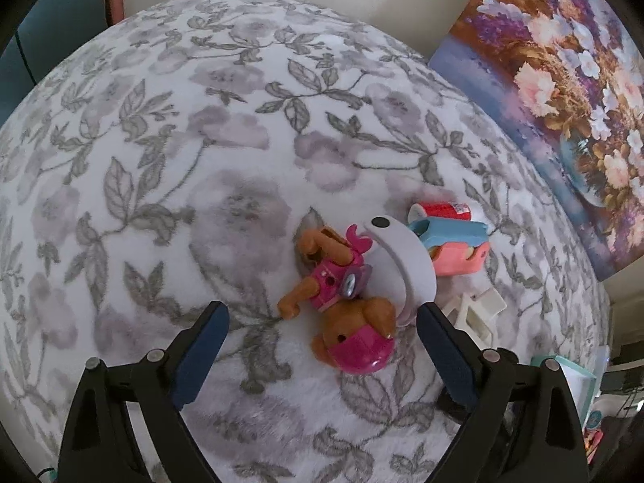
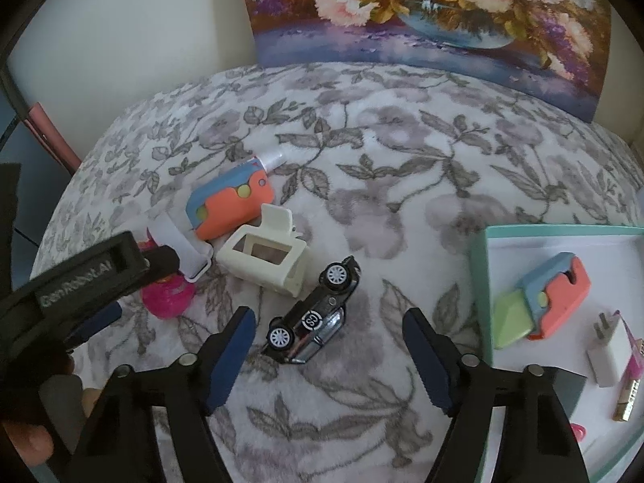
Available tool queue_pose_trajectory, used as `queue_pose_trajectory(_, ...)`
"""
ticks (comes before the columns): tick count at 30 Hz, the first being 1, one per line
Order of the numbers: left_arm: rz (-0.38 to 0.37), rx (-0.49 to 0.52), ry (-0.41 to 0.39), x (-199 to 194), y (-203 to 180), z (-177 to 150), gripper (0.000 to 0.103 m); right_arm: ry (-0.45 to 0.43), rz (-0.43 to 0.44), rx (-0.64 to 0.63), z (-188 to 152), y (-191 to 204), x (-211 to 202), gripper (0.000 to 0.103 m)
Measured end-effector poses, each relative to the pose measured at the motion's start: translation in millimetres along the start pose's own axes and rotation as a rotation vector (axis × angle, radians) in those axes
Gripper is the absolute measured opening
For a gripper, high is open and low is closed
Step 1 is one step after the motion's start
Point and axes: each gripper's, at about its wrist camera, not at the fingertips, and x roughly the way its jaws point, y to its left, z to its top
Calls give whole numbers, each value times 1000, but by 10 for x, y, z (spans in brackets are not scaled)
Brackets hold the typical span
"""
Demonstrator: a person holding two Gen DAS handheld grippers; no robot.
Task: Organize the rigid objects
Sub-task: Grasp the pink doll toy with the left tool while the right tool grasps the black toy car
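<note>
Right gripper [image 2: 328,356] released above toy car [image 2: 312,316], roof marking perhaps "SS"

Toy dog [image 1: 342,306]: brown body, pink vest and helmet, lying on its side on the floral blanket, touching a curved white band [image 1: 398,257]. Black toy car [image 2: 314,314]: tipped on its side, white wheels exposed, just beside a cream open-framed case [image 2: 265,261] and an orange-and-blue case [image 2: 229,205]. Teal-rimmed tray [image 2: 479,281]: contains a second orange-and-blue case [image 2: 555,294], a white plug adapter [image 2: 607,350] and a gold-ended pink stick [image 2: 630,382].
</note>
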Motion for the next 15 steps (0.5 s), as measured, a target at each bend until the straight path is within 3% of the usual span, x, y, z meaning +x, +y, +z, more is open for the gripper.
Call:
queue_pose_trajectory(2,-26,5,-17,-24,-17,12,84,7,-1,3,13,8,54,74)
queue_pose_trajectory(5,-35,24,-28,-50,-55,17,80,16,7,14,38,7,130,69)
queue_pose_trajectory(8,-48,40,-6,-21,-95,8,78,21,9,17,63,10,203,66)
queue_pose_trajectory(15,10,120,30,37,-187,-29,77,16,0,26,87,-15,268,60)
